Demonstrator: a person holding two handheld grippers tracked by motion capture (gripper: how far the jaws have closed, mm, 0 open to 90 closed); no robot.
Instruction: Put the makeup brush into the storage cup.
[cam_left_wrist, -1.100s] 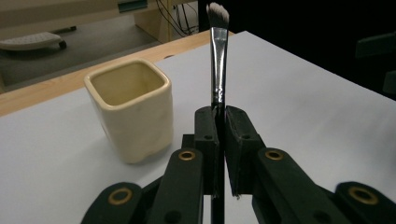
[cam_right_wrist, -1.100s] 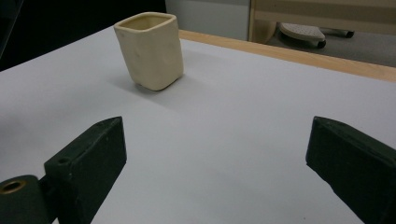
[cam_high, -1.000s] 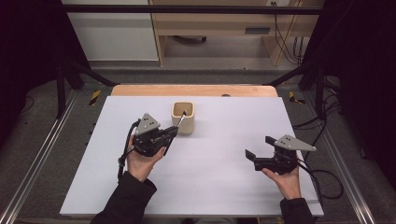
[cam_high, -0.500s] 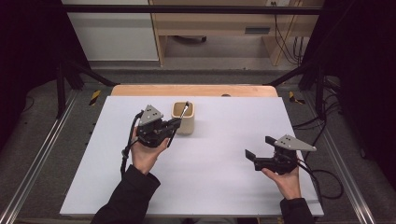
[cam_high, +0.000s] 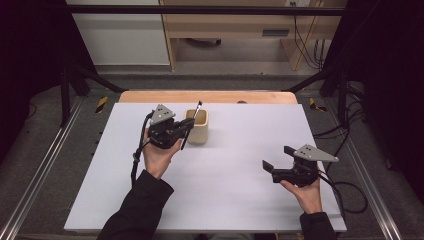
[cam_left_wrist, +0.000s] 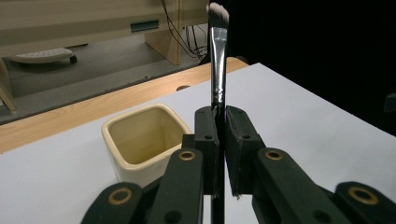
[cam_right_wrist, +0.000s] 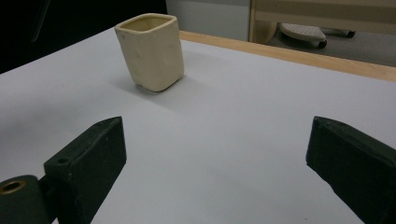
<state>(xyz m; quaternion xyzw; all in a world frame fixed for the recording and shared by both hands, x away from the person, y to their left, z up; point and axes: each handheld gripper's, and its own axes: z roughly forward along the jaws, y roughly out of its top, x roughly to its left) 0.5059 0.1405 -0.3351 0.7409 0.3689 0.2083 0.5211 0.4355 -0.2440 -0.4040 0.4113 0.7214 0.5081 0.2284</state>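
So the left gripper (cam_high: 181, 134) has its jaws clamped tight on a makeup brush (cam_left_wrist: 217, 70), gripping the black handle with the pale bristles pointing up. The brush sits just beside the cream square cup (cam_high: 197, 127), at the cup's near left edge, not inside it. The cup looks empty and stands upright on the white worktop (cam_high: 230, 170), toward the far side. The right gripper (cam_high: 270, 169) hangs well apart from the cup, over the near right part of the worktop, jaws wide apart with nothing between them.
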